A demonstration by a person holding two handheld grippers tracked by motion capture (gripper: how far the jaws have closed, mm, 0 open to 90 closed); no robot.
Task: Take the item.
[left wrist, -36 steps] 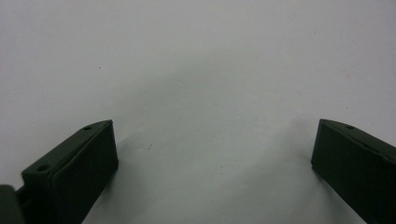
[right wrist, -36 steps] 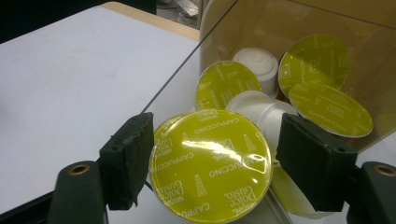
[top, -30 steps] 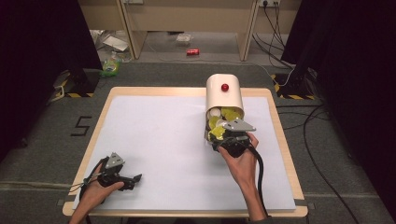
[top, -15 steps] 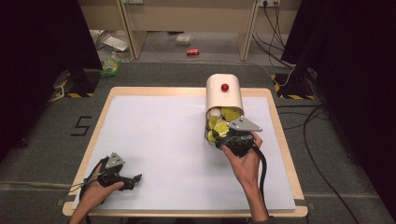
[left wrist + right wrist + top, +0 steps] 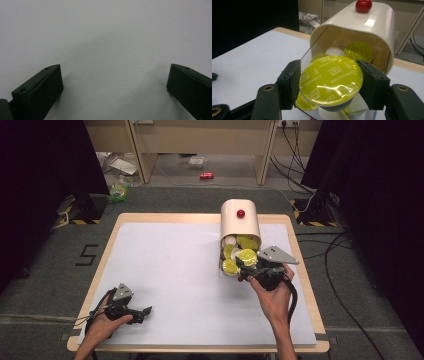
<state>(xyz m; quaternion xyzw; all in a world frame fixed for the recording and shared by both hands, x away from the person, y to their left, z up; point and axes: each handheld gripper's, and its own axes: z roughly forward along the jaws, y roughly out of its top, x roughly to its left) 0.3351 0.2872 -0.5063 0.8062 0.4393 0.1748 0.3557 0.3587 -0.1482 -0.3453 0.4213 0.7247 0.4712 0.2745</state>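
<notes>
A cream capsule dispenser (image 5: 240, 222) with a red knob (image 5: 240, 213) lies on its side at the table's far right, its open mouth facing me and several yellow-lidded coffee capsules (image 5: 235, 252) inside. My right gripper (image 5: 248, 264) is shut on one yellow-lidded capsule (image 5: 331, 78), held just in front of the dispenser (image 5: 359, 30) mouth. Both pads press on the capsule's rim, lid facing the camera. My left gripper (image 5: 146, 311) rests low at the table's near left corner, jaws wide apart (image 5: 113, 82) over bare white surface, with nothing between them.
The table (image 5: 165, 270) has a white top in a wooden rim. More capsules (image 5: 358, 50) sit deep inside the dispenser. Cables (image 5: 340, 245) trail over the grey floor at the right, and litter and a red can (image 5: 206, 175) lie beyond the far edge.
My right gripper has drawn back from the dispenser mouth and risen a little, carrying the yellow-lidded capsule. The left gripper has stayed put.
</notes>
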